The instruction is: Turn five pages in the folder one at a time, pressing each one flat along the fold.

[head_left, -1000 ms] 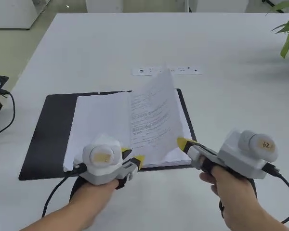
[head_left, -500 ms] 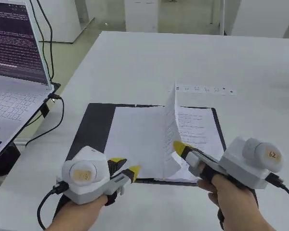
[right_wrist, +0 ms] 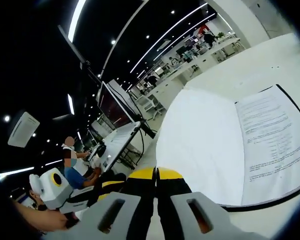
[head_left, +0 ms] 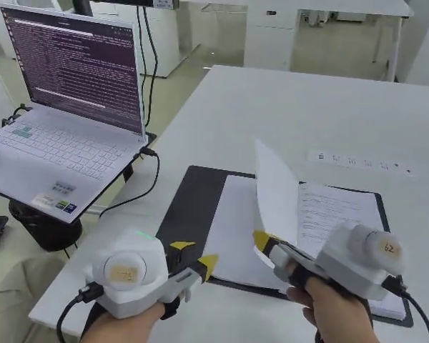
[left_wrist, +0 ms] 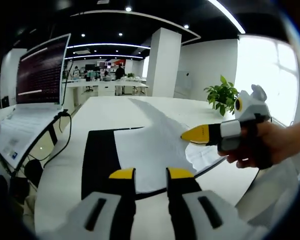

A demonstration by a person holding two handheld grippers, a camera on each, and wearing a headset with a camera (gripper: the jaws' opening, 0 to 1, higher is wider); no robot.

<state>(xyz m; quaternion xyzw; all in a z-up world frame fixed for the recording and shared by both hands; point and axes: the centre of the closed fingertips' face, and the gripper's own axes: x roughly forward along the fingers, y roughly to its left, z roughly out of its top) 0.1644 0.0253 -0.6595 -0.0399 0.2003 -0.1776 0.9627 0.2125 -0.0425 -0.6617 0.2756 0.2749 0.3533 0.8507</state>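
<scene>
A black folder (head_left: 191, 207) lies open on the white table, with a printed page (head_left: 336, 211) flat on its right half. One white page (head_left: 275, 193) stands lifted over the fold. My right gripper (head_left: 263, 239) is shut on that page's lower edge; in the right gripper view the sheet (right_wrist: 200, 135) rises straight from the closed jaws of the gripper (right_wrist: 156, 174). My left gripper (head_left: 194, 256) hovers open at the folder's front left edge, holding nothing. In the left gripper view, its own tips (left_wrist: 151, 174) point at the folder (left_wrist: 97, 160) and the right gripper (left_wrist: 200, 134).
An open laptop (head_left: 71, 93) sits on a stand beside the table's left edge, with cables (head_left: 139, 189) hanging near the folder's corner. A white power strip (head_left: 361, 161) lies beyond the folder. A potted plant (left_wrist: 222, 92) stands far off.
The head camera has swung left, bringing the laptop into view. The right gripper has carried the lifted page leftward, from leaning right to upright over the fold. The left gripper stays open.
</scene>
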